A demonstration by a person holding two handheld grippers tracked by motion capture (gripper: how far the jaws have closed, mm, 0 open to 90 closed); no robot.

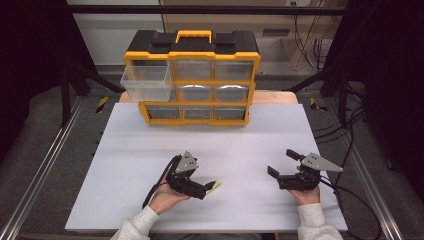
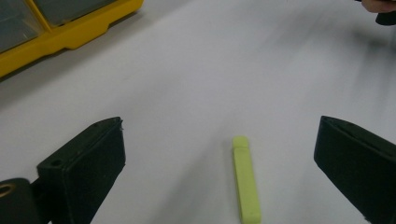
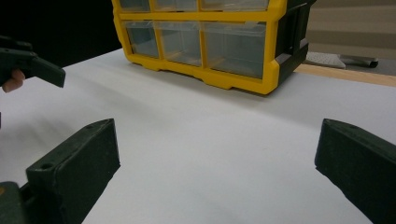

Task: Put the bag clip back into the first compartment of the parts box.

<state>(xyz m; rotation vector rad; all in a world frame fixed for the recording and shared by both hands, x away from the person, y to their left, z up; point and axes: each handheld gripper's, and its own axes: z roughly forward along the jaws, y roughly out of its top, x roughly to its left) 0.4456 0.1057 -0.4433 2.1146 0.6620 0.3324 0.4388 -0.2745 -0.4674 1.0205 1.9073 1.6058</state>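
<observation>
My left hand-held gripper [image 2: 219, 154] hangs low over the white table [image 1: 150, 150], jaws wide apart, with a small yellow-green stick [image 2: 246, 179] lying flat on the table between them, touching neither. My right hand-held gripper [image 3: 217, 158] is also spread open, well apart from the left, facing the yellow-and-black drawer organizer [image 1: 192, 77], whose top-left clear drawer [image 1: 146, 82] is pulled out.

Left hand-held gripper [image 1: 212, 187] held low over the counter [image 1: 150, 150], pointing right, jaws wide apart with nothing between the pads. Right hand-held gripper [image 1: 282, 162] near the right edge, aimed up-left, jaws also spread wide. Both forearms in light sleeves enter from the bottom edge.
</observation>
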